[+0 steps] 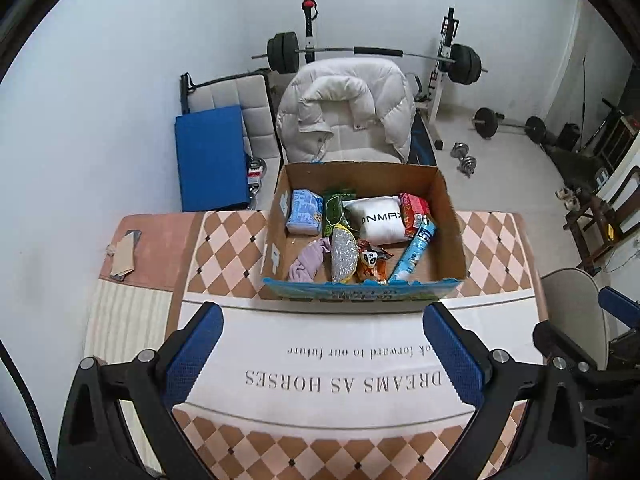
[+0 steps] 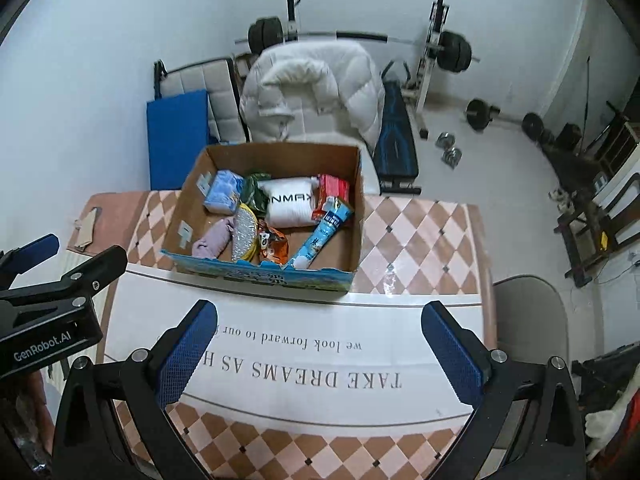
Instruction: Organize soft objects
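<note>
An open cardboard box (image 1: 276, 216) (image 2: 184, 208) stands on the table's far part. Inside lie a white rolled cloth (image 1: 380, 220) (image 2: 290, 206), a lilac cloth (image 1: 308, 262) (image 2: 212, 242), a silver glittery pouch (image 1: 344, 256) (image 2: 244, 236), a light blue packet (image 1: 305, 212) (image 2: 223, 192), a blue tube pack (image 1: 414, 252) (image 2: 322, 234), an orange snack bag (image 1: 371, 266) (image 2: 274, 246), and green and red packs. My left gripper (image 1: 322, 354) is open and empty, nearer than the box. My right gripper (image 2: 320, 354) is open and empty too.
The table has a checked cloth with a white printed band (image 1: 320, 360) (image 2: 304, 356). Cardboard scraps (image 1: 124, 256) lie at its left edge. A chair with a white puffer jacket (image 1: 348, 108) stands behind the box. A weight bench, barbells and dumbbells (image 1: 464, 158) fill the floor beyond.
</note>
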Demonstrator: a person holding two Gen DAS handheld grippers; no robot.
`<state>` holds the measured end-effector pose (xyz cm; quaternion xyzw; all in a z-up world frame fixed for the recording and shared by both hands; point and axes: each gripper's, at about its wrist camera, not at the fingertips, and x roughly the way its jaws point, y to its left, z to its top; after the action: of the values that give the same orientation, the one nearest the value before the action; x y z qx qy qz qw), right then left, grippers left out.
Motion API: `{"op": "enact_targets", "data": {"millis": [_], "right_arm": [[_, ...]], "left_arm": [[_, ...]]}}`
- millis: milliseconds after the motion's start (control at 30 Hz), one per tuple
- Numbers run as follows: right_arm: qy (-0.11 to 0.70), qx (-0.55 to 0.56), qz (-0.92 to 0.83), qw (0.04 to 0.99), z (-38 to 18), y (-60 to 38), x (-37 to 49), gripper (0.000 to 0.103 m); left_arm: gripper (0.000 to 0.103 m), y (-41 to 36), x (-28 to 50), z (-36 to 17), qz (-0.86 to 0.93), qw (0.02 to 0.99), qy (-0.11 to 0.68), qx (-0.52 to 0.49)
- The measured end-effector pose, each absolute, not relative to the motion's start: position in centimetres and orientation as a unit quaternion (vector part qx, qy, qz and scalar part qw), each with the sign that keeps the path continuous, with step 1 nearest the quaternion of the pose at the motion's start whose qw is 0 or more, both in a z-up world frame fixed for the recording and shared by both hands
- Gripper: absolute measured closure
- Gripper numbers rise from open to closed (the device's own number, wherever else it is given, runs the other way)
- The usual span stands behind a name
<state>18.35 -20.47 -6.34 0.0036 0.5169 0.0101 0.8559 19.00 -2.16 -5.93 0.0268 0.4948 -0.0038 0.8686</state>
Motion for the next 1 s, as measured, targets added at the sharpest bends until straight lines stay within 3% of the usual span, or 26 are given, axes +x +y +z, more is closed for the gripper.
{"op": "enact_targets", "data": {"millis": [533, 1000], "right_arm": [[0.464, -0.006, 0.023, 0.885, 3.4, -19.7, 8.1, 0.0], [0.445, -0.006, -0.01, 0.895, 5.1, -20.3, 7.6, 0.0]], "left_arm": [[0.001, -2.0, 10.9, -0.3, -0.016, 0.88, 0.475, 0.012], [0.001, -2.0, 10.7, 0.8, 0.002, 0.895, 0.445, 0.021]]}}
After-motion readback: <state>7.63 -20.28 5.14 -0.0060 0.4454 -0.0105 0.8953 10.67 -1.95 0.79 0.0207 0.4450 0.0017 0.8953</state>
